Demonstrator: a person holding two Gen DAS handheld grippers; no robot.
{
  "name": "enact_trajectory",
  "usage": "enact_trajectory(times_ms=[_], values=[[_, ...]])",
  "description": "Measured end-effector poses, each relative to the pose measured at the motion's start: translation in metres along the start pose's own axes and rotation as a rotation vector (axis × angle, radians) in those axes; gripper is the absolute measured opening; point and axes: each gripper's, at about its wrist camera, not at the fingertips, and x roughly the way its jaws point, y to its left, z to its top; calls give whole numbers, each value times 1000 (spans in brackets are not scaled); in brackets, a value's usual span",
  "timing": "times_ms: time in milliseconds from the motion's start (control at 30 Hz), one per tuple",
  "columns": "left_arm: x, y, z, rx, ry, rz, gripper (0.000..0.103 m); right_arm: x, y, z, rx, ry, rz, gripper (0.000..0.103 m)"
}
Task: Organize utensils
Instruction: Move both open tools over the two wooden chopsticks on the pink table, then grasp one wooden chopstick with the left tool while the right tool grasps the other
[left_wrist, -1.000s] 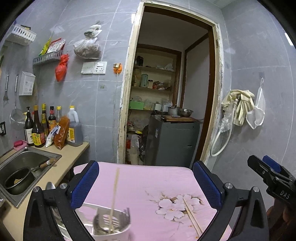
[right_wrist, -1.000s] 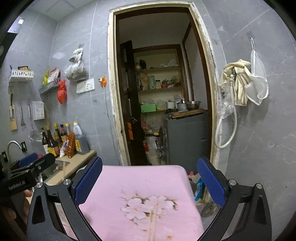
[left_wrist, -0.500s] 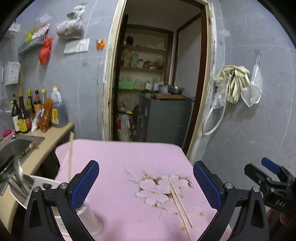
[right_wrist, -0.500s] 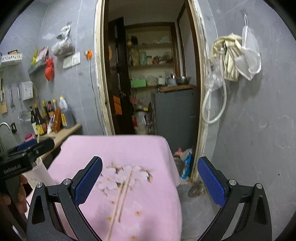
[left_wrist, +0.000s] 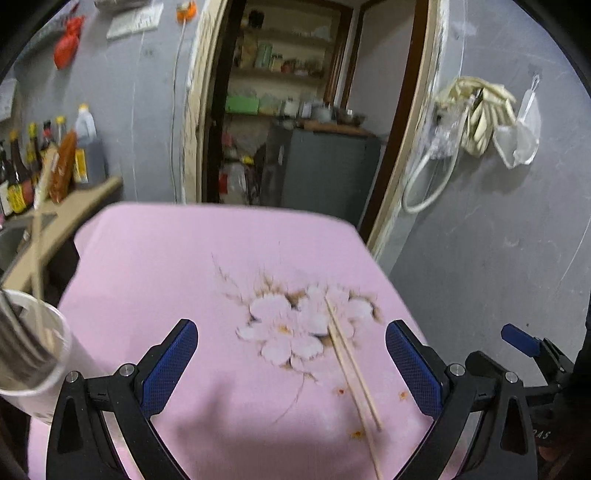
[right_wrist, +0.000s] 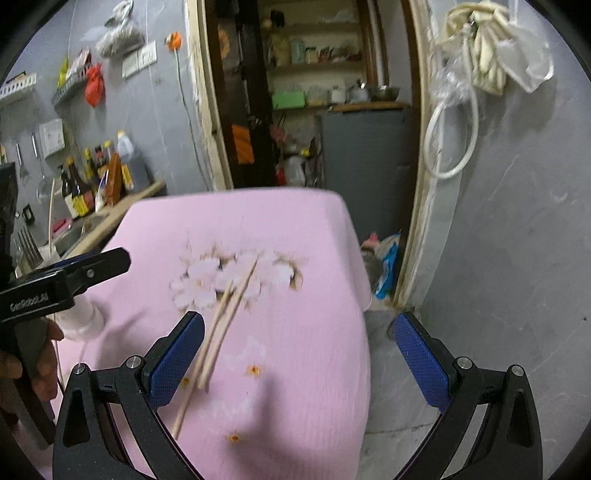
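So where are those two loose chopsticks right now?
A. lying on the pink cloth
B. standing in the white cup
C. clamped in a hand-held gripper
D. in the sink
A: the chopsticks lie flat across the flower print on the pink cloth, and no hand-held gripper touches them.

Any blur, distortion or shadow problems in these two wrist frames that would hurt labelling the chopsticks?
Left wrist view: the chopsticks on the pink cloth are fairly sharp, the white utensil holder at the left edge is smeared, and a soft shadow lies near the bottom. Right wrist view: the chopsticks are motion-blurred and look doubled. Both views bend the door frame through fisheye.
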Motion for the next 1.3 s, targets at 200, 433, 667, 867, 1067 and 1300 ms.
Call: enact_trajectory(times_ms=[200, 433, 667, 867, 1067, 1300], values=[[28, 3, -8, -10, 90, -9, 102, 25, -1, -6, 8, 65, 39, 100], [54, 11, -11, -32, 176, -43, 88, 59, 9, -11, 7, 168, 93, 85], [69, 22, -14, -71, 226, -54, 82, 81, 32, -18, -31, 217, 116, 84], [72, 30, -15, -88, 237, -51, 78, 93, 46, -18, -91, 261, 81, 84], [75, 31, -17, -101, 245, -60, 72, 93, 57, -20, -171, 296, 12, 84], [78, 24, -17, -103, 264, -113, 59, 82, 46, -15, -182, 311, -62, 73]])
